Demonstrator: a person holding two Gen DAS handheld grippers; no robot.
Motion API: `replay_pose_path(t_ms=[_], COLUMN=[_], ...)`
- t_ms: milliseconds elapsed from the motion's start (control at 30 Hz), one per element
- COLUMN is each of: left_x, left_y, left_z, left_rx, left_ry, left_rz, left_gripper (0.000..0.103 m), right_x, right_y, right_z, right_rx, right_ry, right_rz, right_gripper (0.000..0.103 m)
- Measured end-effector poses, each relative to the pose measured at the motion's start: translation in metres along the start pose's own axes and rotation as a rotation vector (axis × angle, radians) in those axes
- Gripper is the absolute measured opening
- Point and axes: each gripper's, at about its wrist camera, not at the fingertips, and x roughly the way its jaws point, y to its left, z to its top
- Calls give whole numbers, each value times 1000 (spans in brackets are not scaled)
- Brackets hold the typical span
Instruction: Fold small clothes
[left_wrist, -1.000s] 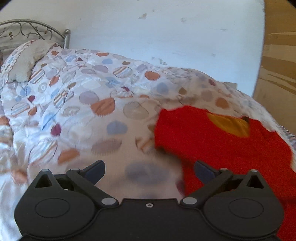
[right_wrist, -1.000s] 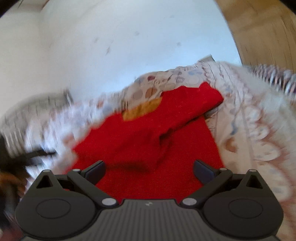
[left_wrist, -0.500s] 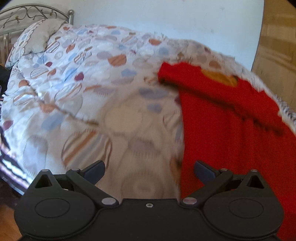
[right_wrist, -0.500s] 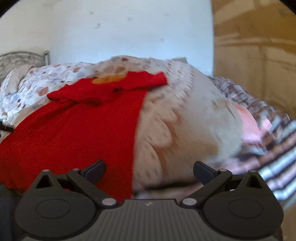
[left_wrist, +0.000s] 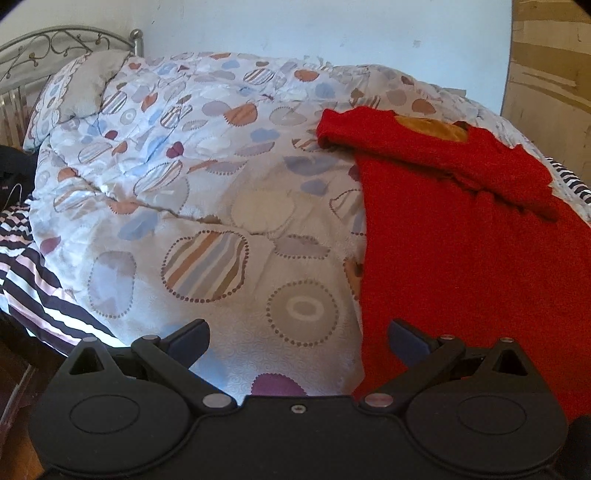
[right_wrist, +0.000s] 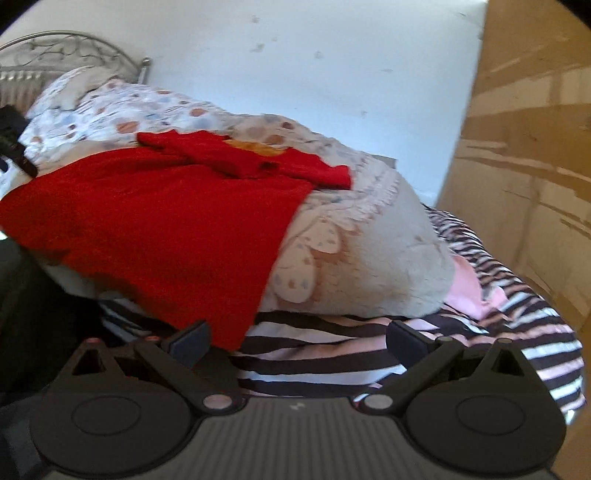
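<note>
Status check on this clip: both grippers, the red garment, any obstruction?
Left gripper and right gripper open, empty. Red sweater flat on quilt, sleeves folded across chest. Nothing in the way.

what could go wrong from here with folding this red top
The red top lies on a puffy, uneven duvet, so a fold may come out crooked or bunch up. Its lower hem hangs over the duvet's edge toward the striped sheet; a pull there could slide the top off. Both the left gripper and the right gripper are open and hold nothing; a pinch might catch the duvet too.
</note>
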Motion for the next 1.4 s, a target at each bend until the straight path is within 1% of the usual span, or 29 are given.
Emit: replay_pose_path(t_ms=[133, 200, 267, 367, 433, 533, 633, 733, 900, 967, 1067, 1167, 1200, 1300, 1400], left_x=[-8, -11, -13, -15, -15, -15, -17, -19, -22, -22, -22, -23, -23, -25, -28], left_y=[-4, -6, -9, -14, -16, -21, -24, -26, -27, -28, -28, -28, -29, -32, -35], left_z=[-1, -2, -3, -5, -5, -5, -4, -3, -3, -3, -4, -4, -3, -3, -5], left_rx=[3, 6, 12, 20, 25, 32, 39, 41, 49, 50, 50, 50, 50, 61, 72], left_ry=[0, -2, -5, -4, -1, 4, 6, 7, 11, 13, 13, 11, 9, 2, -3], left_rz=[-18, -26, -34, -44, -50, -57, -66, -78, -80, -80, -80, -86, -89, -101, -110], left_gripper=[102, 102, 102, 102, 102, 102, 102, 102, 102, 102, 102, 102, 102, 102, 102], right_x=[9, 11, 11, 12, 15, 20, 26, 28, 26, 22, 14, 10, 9, 11, 16], right_y=[10, 18, 27, 40, 47, 56, 62, 69, 73, 73, 73, 75, 77, 81, 87], right_z=[-1, -1, -2, -1, 0, 1, 5, 6, 7, 6, 5, 6, 6, 9, 8], right_rx=[-54, -97, -165, -269, -315, -375, -397, -427, -456, -462, -480, -501, -510, -548, -593], right_ry=[42, 49, 34, -6, -30, -46, -29, -36, -74, -97, -152, -180, -179, -168, -149], right_rz=[64, 77, 57, -4, -25, -20, 0, -42, -165, -196, -211, -186, -175, -133, -99], right_gripper=[103, 103, 103, 103, 103, 103, 103, 103, 103, 103, 103, 103, 102, 95, 95])
